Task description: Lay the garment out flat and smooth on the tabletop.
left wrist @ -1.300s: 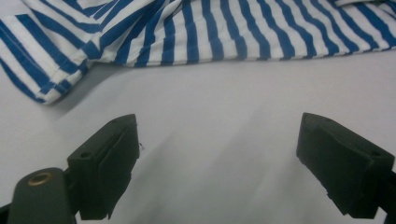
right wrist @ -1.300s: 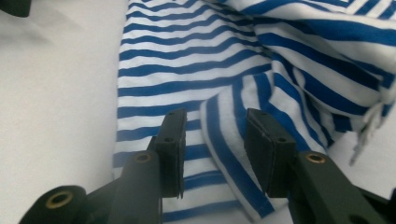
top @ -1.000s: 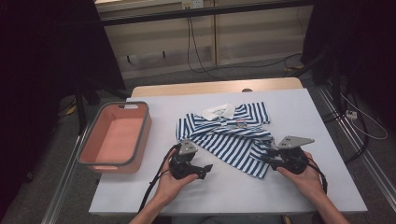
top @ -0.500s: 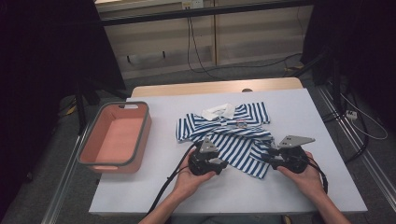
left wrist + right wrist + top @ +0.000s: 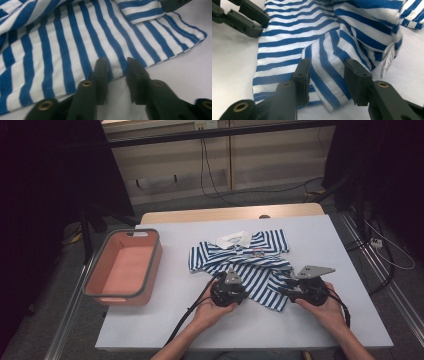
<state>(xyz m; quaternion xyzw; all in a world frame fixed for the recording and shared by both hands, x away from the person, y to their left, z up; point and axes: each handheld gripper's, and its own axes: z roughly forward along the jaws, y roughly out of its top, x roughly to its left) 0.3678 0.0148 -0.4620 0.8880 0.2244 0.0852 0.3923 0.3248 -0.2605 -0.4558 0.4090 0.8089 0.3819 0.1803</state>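
Observation:
A blue-and-white striped shirt with a white collar lies crumpled on the white table. My left gripper is at the shirt's near hem, its jaws open by a narrow gap. In the left gripper view, the left gripper has its tips over the striped shirt edge, unclamped. My right gripper is at the shirt's near right corner. In the right gripper view, the right gripper stands open astride a raised fold of the shirt, with a white label to the right.
A pink bin with a grey rim sits at the table's left side. Bare tabletop lies around the shirt and along the near edge. The left gripper's jaws appear at the top left of the right gripper view. Cables run on the floor behind.
My left gripper has moved right across the table to the shirt's near hem. The right gripper has stayed at the shirt's right corner.

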